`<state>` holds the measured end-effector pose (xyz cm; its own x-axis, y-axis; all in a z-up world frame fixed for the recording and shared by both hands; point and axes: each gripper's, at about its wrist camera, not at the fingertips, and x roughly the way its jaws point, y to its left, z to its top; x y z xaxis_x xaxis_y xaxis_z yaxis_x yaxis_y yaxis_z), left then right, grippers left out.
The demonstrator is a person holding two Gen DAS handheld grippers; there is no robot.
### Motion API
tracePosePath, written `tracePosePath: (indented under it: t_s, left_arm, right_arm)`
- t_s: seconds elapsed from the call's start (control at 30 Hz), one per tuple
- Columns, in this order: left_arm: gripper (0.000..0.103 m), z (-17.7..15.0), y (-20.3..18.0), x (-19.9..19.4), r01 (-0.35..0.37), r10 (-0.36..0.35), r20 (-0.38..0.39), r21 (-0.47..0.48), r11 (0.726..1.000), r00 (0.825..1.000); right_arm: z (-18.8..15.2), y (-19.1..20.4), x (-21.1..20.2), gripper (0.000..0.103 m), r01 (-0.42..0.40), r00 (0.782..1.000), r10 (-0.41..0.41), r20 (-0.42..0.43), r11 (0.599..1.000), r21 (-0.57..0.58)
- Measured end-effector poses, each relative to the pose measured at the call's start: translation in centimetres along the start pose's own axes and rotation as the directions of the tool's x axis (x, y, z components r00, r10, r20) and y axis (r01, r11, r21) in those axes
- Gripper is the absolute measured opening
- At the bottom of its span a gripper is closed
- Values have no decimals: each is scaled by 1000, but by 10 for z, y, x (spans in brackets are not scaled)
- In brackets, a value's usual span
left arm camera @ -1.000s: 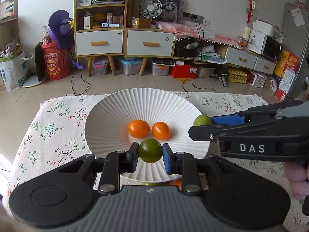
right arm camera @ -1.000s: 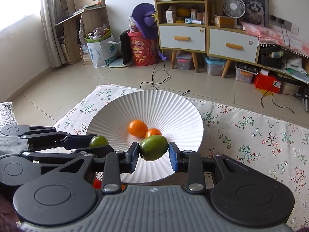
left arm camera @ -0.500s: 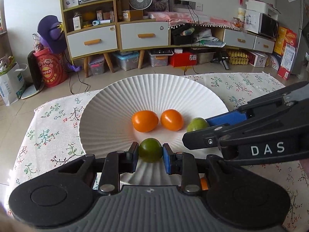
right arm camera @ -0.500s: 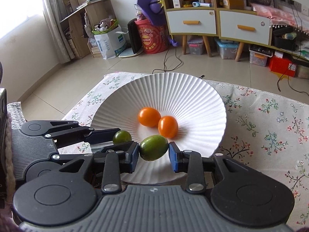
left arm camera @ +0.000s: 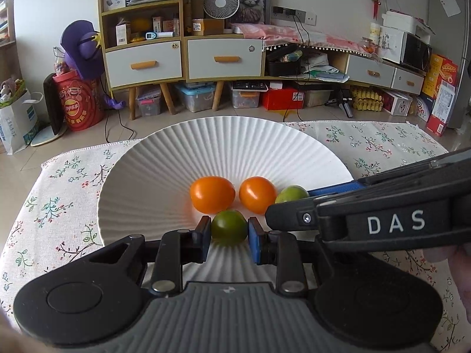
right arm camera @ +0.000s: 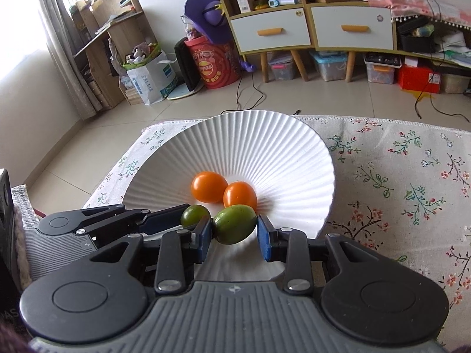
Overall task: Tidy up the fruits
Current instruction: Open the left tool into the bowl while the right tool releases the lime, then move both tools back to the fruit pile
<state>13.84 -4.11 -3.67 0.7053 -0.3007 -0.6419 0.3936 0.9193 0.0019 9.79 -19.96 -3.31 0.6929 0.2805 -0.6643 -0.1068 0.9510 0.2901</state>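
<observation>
1. Left gripper (left arm camera: 229, 232) was pinching a small round dark green fruit (left arm camera: 229, 227) between its blue pads; both pads pressed on the fruit's sides.
2. That fruit sat just over the near inner slope of the white ribbed plate (left arm camera: 164, 176); whether it touched the plate surface could not be told.
3. Right gripper (right arm camera: 234, 231) was pinching a larger oval green fruit (right arm camera: 234, 224). Its left pad pressed the fruit; at the right pad contact looked likely, though a thin sliver of shadow made it hard to confirm.
4. The oval fruit was held over the near rim of the plate, directly ahead of the right tool's pads.
5. Just beyond both grippers' tips, two orange fruits lay side by side at the plate's centre: the left orange fruit (left arm camera: 212, 194) and the right orange fruit (left arm camera: 257, 194), touching or nearly so.
6. From the left wrist view, the right gripper came in from the right, its fingers ending beside the right orange fruit, the oval green fruit showing above its near finger.
7. From the right wrist view, the left gripper came in from the left, its fruit just beside the oval one.
8. The plate stood on a floral tablecloth (right arm camera: 397, 176).
</observation>
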Motion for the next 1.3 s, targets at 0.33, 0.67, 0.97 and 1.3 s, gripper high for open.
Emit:
tracePosePath:
  t_s: [0.33,0.67,0.97,1.3]
  left_arm:
    - [35,2,-1,-2,-10,10,-2,-7,1000,1000]
    - [62,5,-11,-25,-32,33,-38,27,999,999]
    - [91,-7,-6,-56,-58,58,-79,8,998,995]
    - [96,-27,7,-89,-63,60,-87,-24,998,994]
  right_arm:
    - [4,-7,-7,46,18,999,-20,31,998,62]
    - [8,-6,-32,61,64,996,-69,53,995,80]
    - [-1,4,-51,84,108,993,-109,32,993,40]
    - [-37,28,-73,97,103,994,-99,35,989,-111]
